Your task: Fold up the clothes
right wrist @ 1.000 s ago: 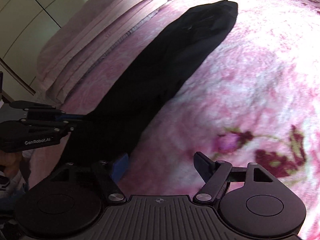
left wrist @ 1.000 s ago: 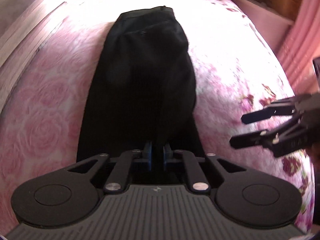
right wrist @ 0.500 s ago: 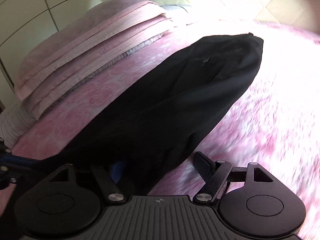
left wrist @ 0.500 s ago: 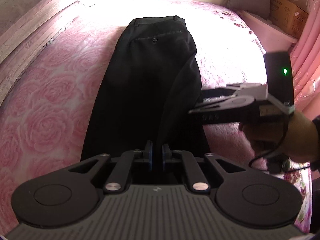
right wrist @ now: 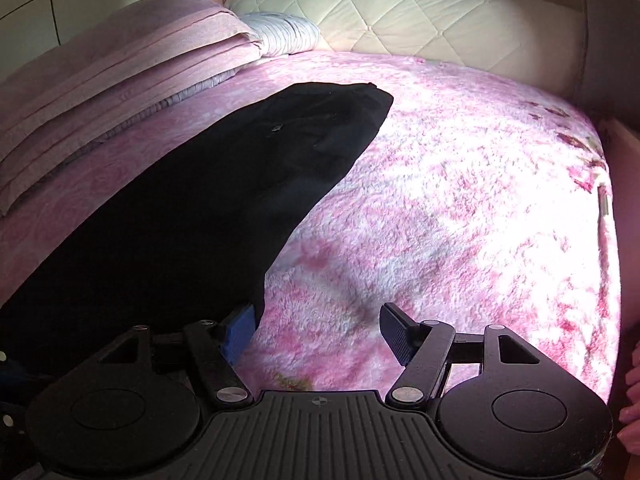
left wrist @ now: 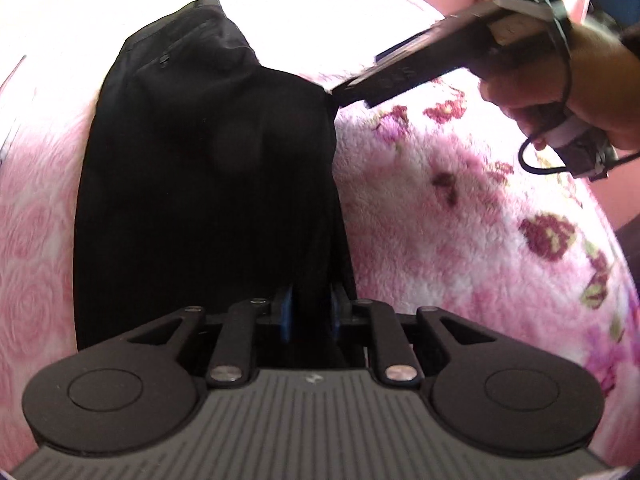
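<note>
Fingers first: left gripper (left wrist: pixel 310 312) easing apart, blue pads (left wrist: pixel 285 312) just clear of the dark cloth between them, near hem of the black trousers (left wrist: pixel 200 184); right gripper (right wrist: pixel 316 330) spread wide but narrowing, left pad (right wrist: pixel 239 330) at the cloth's right edge, right pad over bare blanket, nothing pinched. Largest next: bed with pink floral blanket (right wrist: pixel 460 200) carrying everything, quilted cream headboard (right wrist: pixel 420 16) at its far edge, stacked pink bedding (right wrist: pixel 120 64) along the left side. Then the trousers, lying lengthwise down the blanket's left half, legs laid one on the other, waistband toward the headboard, hem toward the near edge. Smaller: right hand (left wrist: pixel 560 84) gripping its tool's handle, fingers of that tool reaching to the trousers' right edge about halfway up. Smallest: back-pocket button (right wrist: pixel 275 128) near the waistband. Judging progress: lengthwise halving apparently done, cloth fairly smooth; crosswise folds, hem up toward waistband, apparently still to come, so roughly midway at most.
</note>
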Motion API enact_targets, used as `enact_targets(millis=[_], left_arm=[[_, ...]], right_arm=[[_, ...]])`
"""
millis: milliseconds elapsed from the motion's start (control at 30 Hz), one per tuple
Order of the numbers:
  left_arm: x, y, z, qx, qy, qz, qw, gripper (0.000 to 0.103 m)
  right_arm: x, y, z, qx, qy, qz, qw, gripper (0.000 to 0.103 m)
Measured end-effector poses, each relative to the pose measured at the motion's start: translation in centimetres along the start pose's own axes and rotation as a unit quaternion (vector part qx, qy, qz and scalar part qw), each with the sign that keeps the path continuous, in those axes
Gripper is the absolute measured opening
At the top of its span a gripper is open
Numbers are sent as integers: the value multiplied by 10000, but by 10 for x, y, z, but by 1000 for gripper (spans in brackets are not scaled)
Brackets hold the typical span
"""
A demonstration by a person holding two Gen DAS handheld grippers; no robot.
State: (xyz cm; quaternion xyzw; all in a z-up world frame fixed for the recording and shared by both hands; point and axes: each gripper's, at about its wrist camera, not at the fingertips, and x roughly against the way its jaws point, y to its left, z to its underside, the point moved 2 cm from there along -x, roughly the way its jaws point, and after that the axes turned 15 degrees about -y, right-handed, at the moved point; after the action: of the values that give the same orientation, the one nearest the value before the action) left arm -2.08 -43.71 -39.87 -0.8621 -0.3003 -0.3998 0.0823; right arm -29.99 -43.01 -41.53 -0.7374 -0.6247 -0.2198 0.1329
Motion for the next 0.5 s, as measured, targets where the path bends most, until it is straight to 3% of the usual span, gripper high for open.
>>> enact_targets(millis=[100,167,300,400,500], left_arm=[[13,3,1,179,-44,-84,9998,15],[24,6,-2,339,-153,-183,9991,16],[31,21,-2,794,-241,-442,9956,22],[20,25,6,1101,-48,-433,9930,23],[9,16,21,1204,341,-289,9917,23]], right_arm=[[11,-30,-1,-311,265,459,9981,67],[20,-36,-6,-360,294,245,9986,67],[16,-23,-25,-408,132,-599,9973,67],[-8,-3,-36,-314,71,-1087,9936,67],[-37,31,-41,361,98,-1738,9841,67]])
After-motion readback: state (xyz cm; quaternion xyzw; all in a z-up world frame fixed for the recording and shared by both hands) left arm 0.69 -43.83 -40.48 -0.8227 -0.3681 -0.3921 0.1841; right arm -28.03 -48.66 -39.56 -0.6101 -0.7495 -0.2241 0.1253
